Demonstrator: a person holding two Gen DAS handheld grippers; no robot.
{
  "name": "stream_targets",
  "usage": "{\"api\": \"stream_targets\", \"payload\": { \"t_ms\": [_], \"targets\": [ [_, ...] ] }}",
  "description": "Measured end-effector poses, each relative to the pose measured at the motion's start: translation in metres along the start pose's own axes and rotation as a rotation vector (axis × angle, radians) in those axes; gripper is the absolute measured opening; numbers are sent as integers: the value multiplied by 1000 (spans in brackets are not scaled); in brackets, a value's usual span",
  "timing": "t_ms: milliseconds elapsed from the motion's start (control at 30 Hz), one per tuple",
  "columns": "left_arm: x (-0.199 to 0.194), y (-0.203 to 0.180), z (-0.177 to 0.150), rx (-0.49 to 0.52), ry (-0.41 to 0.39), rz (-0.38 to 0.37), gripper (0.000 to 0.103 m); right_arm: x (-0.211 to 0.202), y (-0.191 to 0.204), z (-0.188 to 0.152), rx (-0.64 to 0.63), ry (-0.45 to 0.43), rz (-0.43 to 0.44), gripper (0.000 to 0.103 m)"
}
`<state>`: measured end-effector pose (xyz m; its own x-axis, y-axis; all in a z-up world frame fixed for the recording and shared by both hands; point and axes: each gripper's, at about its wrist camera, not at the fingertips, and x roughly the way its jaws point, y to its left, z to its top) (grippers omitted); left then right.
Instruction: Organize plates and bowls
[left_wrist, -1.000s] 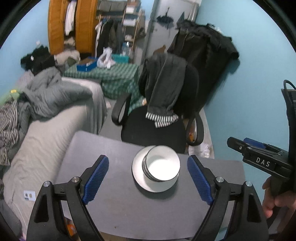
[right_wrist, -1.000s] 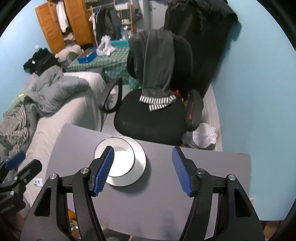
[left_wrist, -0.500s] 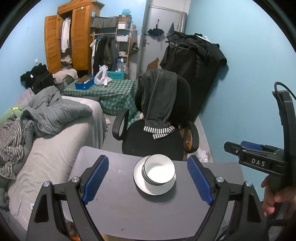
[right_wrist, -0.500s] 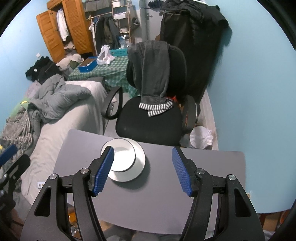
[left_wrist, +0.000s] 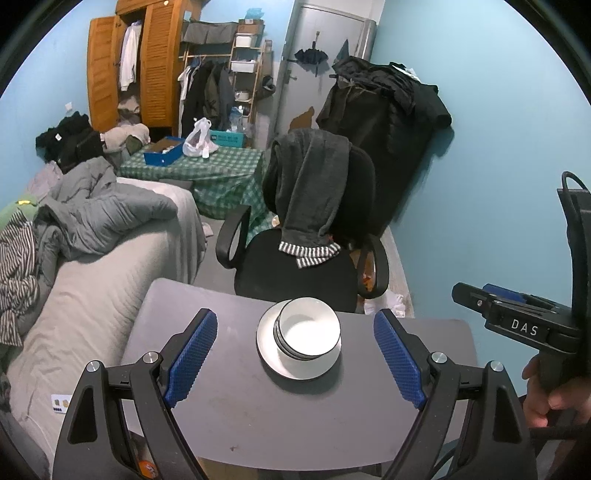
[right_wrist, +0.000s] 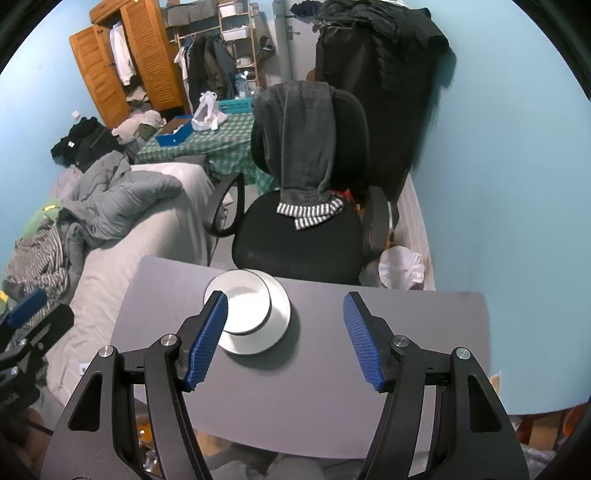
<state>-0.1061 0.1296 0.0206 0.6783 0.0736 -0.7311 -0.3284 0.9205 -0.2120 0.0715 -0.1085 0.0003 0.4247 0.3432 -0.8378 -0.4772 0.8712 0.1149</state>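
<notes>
**Ana:** Both grippers have drawn up and back from the desk (left_wrist: 332, 417) since the earlier frames; the dishes look smaller now and more of the room shows above them.

**Ben:** Where are the dishes?

**Ana:** Bowls (left_wrist: 308, 334) sit nested in a short stack on a white plate (left_wrist: 295, 365), ahead of the left gripper (left_wrist: 295, 354) and between the lines of its two fingers (left_wrist: 192, 354), but well beyond the tips and not touched. From the right gripper (right_wrist: 284, 338), the same pile lies ahead and toward its left finger, which partly covers the bowl (right_wrist: 240, 295); the plate's rim (right_wrist: 280, 306) shows beside it.

**Ben:** Is either gripper holding anything?

**Ana:** No. Each pair of fingers stands wide apart with only bare desk between them. A hand (left_wrist: 554, 391) grips the right tool's handle at the edge of the left view.

**Ben:** So how far along is it?

**Ana:** I'd judge it finished or nearly so. Everything visible is gathered into one pile, bowls on plate, toward the far edge of the desk near the chair (left_wrist: 306, 266). I see no loose plate or bowl elsewhere on the desk.

**Ben:** Anything left?

**Ana:** Perhaps centring the bowls, since they sit a little off-centre on the plate. How many plates lie underneath, I can't tell.
</notes>
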Motion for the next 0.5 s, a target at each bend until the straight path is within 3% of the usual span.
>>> {"api": "stream_targets", "payload": {
  "t_ms": [500],
  "targets": [
    [1,0,4,-8,19,0,88,-2,-2,2,6,7,5,64]
  ]
}}
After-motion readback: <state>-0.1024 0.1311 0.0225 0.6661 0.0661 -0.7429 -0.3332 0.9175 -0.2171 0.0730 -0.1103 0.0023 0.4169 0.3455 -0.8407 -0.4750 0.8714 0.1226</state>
